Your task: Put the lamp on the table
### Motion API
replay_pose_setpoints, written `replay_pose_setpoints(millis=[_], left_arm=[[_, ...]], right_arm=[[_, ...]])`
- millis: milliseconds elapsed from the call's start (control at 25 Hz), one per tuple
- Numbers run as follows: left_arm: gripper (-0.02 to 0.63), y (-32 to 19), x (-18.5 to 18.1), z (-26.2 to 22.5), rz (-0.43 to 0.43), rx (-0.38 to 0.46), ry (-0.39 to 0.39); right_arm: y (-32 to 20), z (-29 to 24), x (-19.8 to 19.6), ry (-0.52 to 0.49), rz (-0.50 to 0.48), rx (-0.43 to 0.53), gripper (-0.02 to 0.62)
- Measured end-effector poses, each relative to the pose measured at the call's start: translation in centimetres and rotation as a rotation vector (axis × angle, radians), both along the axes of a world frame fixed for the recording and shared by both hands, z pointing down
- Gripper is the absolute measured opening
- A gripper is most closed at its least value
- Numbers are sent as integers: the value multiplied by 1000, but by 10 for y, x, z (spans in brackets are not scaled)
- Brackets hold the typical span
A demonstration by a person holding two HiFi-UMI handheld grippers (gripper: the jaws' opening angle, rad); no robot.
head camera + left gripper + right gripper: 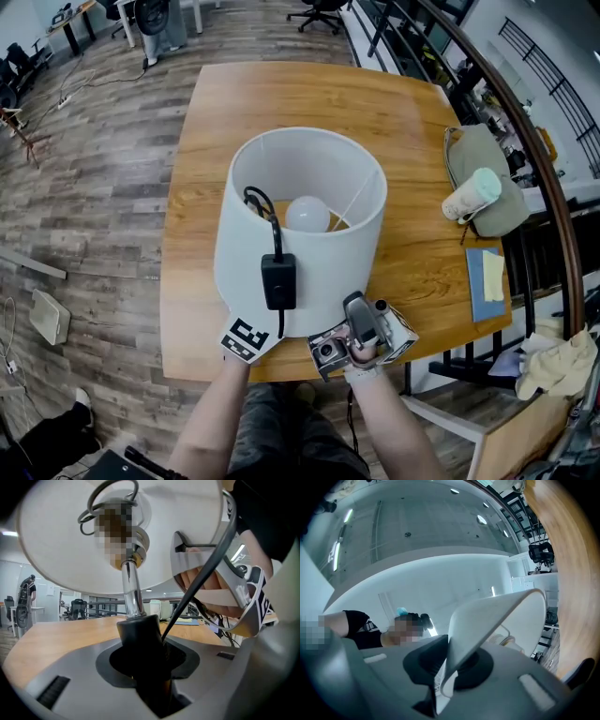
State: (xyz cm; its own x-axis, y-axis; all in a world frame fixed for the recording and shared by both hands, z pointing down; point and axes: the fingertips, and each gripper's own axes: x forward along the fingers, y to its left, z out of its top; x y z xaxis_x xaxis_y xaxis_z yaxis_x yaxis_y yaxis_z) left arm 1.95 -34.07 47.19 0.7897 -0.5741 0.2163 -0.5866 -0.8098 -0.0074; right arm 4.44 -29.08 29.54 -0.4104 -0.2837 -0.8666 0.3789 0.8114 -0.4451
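Forearms (221, 412) rise from the bottom edge to the two tongs, which sit side by side at the near side of the lamp (302, 234). Left tongs (149, 658) are clamped at a middling width on the black stem (140, 630), and a chrome rod (131, 585) runs up from their jaws to the underside of the shade (349, 262). Right tongs (450, 672), just right of the left pair, pinch the shade's lower rim, with the thin white wall caught between narrow jaws. The lamp stands upright directly ahead of both tongs, over the wooden table (281, 94) (its base is hidden under the shade, so contact with the wood cannot be judged). A bulb (307, 214) shows inside the shade beyond the jaws. The black cord hangs over the near rim between the two tongs and ends in an adapter (278, 281) just ahead of them. Well off to the right of the right tongs lie a grey bag (487, 169) and a white roll (472, 195).
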Motion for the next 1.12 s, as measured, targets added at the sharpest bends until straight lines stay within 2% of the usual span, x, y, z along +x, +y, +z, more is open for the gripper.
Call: replay_pose_setpoints(millis=[400, 680, 880, 1120], left_arm=[[150, -15, -2, -3, -23, 86, -18], [150, -16, -3, -2, -20, 91, -17], [173, -15, -2, 2, -25, 107, -69], [186, -12, -10, 2, -68, 123, -86]], right_arm=[[-8, 5, -4, 23, -16, 47, 29], [-11, 6, -4, 30, 9, 40, 34], [-11, 5, -4, 34, 8, 40, 34], [-8, -1, -13, 46, -11, 52, 34]])
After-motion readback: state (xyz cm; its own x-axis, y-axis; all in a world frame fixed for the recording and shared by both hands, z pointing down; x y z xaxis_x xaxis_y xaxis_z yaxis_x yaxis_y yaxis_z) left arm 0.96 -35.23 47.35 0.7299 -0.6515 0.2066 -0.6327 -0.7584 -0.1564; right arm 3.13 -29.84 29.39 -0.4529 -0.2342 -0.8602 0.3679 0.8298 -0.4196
